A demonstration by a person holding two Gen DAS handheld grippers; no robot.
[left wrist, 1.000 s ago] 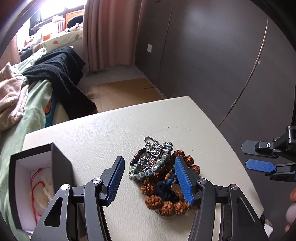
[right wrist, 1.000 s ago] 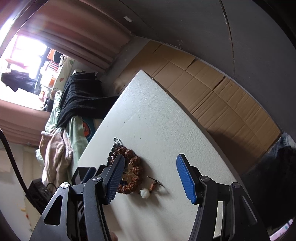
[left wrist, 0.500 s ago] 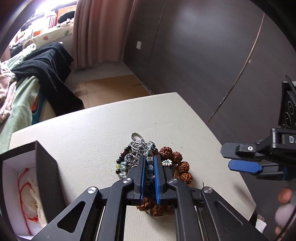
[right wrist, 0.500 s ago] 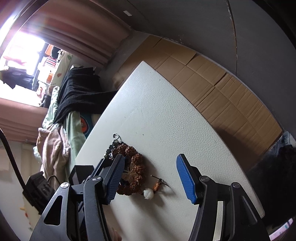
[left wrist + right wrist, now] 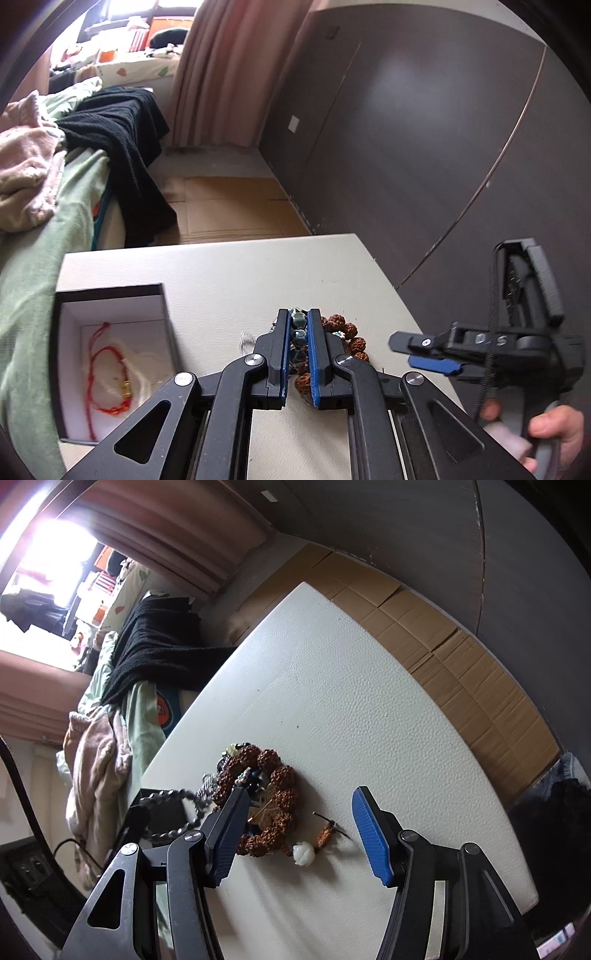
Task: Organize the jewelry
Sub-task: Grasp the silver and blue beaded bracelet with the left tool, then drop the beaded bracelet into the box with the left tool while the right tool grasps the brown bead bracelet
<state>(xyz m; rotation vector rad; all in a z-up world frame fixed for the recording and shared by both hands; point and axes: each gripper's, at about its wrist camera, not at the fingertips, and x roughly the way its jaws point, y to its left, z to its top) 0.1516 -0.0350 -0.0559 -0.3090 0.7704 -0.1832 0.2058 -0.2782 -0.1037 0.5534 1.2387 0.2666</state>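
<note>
My left gripper (image 5: 298,321) is shut on a bracelet of blue-grey beads (image 5: 298,334) and holds it just above the jewelry pile. The pile holds a brown seed-bead bracelet (image 5: 345,334), also in the right wrist view (image 5: 275,786). The lifted beads blur at the left of the right wrist view (image 5: 166,814). An open black box (image 5: 110,354) with a white lining holds a red cord bracelet (image 5: 107,369). My right gripper (image 5: 295,834) is open and empty above the table's near edge; it also shows in the left wrist view (image 5: 428,350).
The white table (image 5: 351,701) ends close to the right of the pile. A white bead with a small tassel (image 5: 304,853) lies by the brown bracelet. A bed with green sheet and black blanket (image 5: 122,136) stands left. Cardboard covers the floor (image 5: 461,657).
My left gripper closed on the blue-grey bead bracelet and has lifted it and drawn it toward the box side. The right gripper stayed open and moved little.
</note>
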